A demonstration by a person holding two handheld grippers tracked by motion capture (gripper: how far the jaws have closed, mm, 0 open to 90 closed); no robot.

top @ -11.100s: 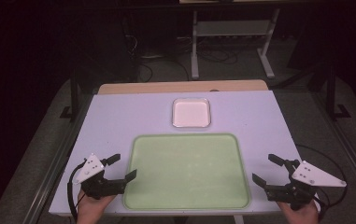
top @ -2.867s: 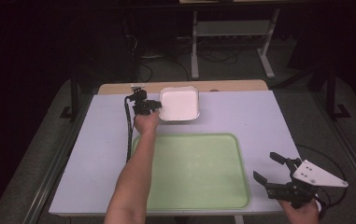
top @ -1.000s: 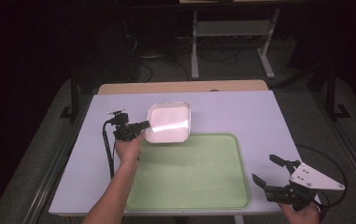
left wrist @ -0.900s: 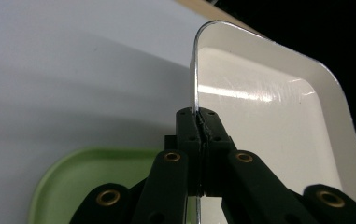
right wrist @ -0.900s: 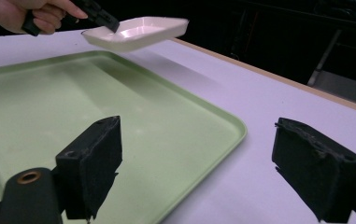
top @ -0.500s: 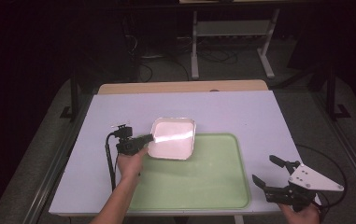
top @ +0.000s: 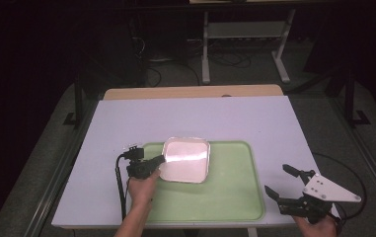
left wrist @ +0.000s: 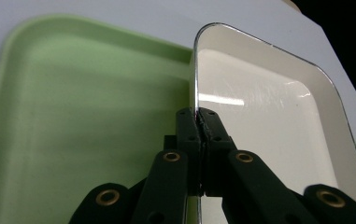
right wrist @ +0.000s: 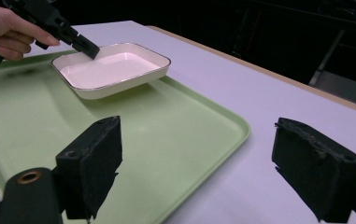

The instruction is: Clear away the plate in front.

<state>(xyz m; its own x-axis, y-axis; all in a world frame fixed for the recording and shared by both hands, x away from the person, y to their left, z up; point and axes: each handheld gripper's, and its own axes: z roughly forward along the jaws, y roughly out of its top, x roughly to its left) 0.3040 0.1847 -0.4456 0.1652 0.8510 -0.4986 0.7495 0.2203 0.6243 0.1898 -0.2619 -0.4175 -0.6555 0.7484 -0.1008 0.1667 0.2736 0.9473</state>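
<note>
One white dish (top: 185, 159), square with rounded corners, sits over the far left corner of the green tray (top: 225, 197) on the pale worktop (top: 274, 123); the left gripper (top: 160, 160) pinches its left rim, and the right gripper (top: 280, 180) hangs spread near the tray's right edge. In the left gripper view, the jaws press together on the thin, dark-edged rim (left wrist: 196, 93); the glossy inside looks stiff, slippery and chippable, so a rim grip probably suits. In the right gripper view, the shallow dish (right wrist: 112, 70) looks light, its near edge over the matte tray (right wrist: 166, 140).
</note>
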